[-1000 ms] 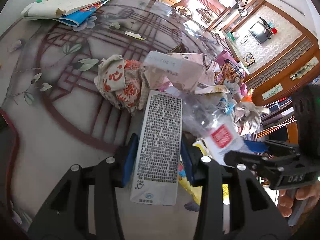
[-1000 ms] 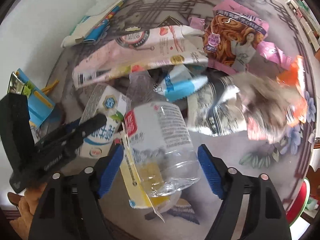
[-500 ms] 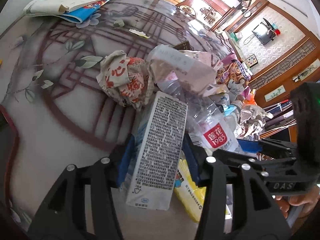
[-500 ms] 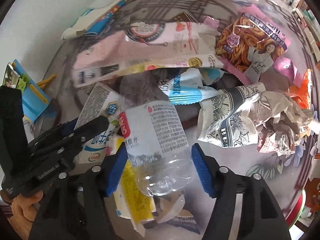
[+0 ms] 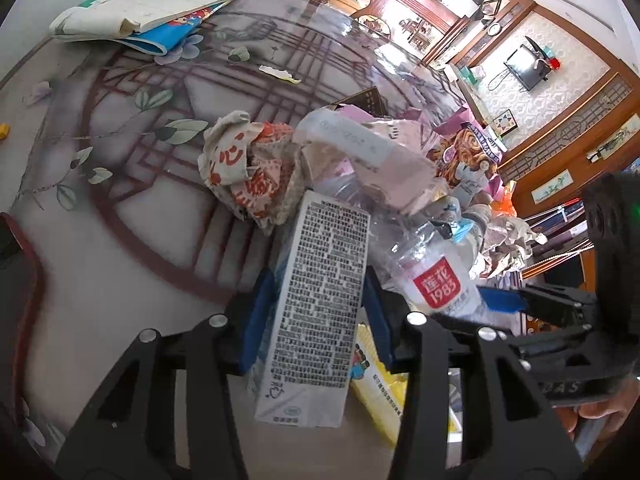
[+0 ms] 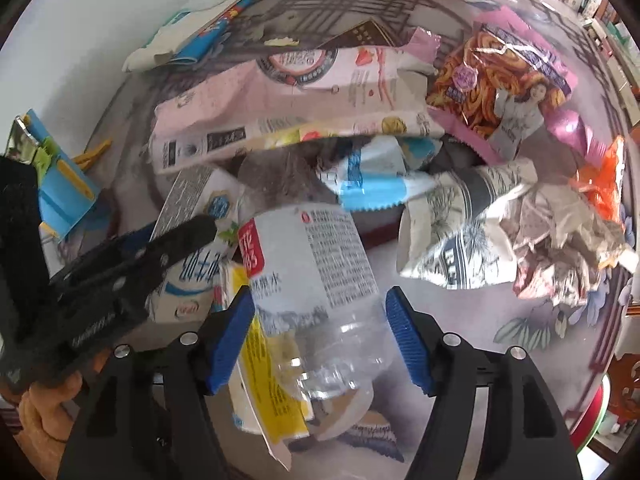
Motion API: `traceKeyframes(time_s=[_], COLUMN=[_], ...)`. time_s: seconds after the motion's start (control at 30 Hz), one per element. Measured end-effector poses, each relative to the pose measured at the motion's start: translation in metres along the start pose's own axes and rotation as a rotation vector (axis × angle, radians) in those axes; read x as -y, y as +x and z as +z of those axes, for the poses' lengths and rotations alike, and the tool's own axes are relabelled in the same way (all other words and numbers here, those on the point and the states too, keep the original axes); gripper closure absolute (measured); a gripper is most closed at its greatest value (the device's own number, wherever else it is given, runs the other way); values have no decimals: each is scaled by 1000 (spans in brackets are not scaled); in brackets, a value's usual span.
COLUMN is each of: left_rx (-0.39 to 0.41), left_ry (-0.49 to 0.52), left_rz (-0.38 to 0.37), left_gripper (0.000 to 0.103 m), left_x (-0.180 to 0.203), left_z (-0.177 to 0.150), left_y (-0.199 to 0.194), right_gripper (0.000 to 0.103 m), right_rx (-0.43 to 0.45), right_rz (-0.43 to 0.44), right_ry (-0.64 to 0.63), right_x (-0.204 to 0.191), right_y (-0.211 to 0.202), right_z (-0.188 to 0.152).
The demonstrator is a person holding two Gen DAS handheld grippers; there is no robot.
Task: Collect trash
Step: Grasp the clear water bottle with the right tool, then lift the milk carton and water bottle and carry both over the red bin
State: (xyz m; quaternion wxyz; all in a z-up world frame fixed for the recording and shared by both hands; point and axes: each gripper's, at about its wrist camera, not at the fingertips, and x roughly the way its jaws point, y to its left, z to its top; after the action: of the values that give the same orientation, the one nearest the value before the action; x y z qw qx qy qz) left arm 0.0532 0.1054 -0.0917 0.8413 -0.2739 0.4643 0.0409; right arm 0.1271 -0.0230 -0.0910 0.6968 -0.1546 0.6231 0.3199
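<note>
The left tool point(image 5: 316, 316) is clenching a flattened white drink carton with dense black print point(image 5: 316, 304), carton pointing toward 12 o'clock. The right tool point(image 6: 320, 336) is straddling a clear crushed plastic bottle with a red label point(image 6: 316, 276); whether its pads are gripping cannot be told. Both items are lying at the 6 o'clock edge of the litter heap on the patterned glass-topped table point(image 5: 100, 248). Collection appears to be at an early stage: a pink snack bag point(image 6: 288, 104), an orange noodle wrapper point(image 6: 500, 80) and crumpled paper point(image 5: 244, 168) are awaiting pickup. Only the right wrist view is showing the blue clip point(image 6: 60, 184); only the left is showing the wall television point(image 5: 524, 64).
</note>
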Motion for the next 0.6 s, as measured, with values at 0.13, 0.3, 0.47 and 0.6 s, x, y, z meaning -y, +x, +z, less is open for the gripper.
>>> traceKeyframes(time_s=[0.13,0.3,0.47,0.6], left_rx=[2,9,77,172], left_ry=[-12,-4,-46,-19], left_rz=[2,3,-29,-13], left_gripper=[61,61,61,61], left_x=[-3,-2,-7,-2], left_z=[1,0,3,6], left_y=[0,-2,-15,-33], right_gripper=[35,43,49,49], right_rx=[-8,1,70,141], right_rz=[-23,-40,-7,30], right_ry=[-1,4,-12,-9], right_x=[-6,-4,-9,-10], right_y=[10,14,-3,-27], right_z=[8,6,-3,-12])
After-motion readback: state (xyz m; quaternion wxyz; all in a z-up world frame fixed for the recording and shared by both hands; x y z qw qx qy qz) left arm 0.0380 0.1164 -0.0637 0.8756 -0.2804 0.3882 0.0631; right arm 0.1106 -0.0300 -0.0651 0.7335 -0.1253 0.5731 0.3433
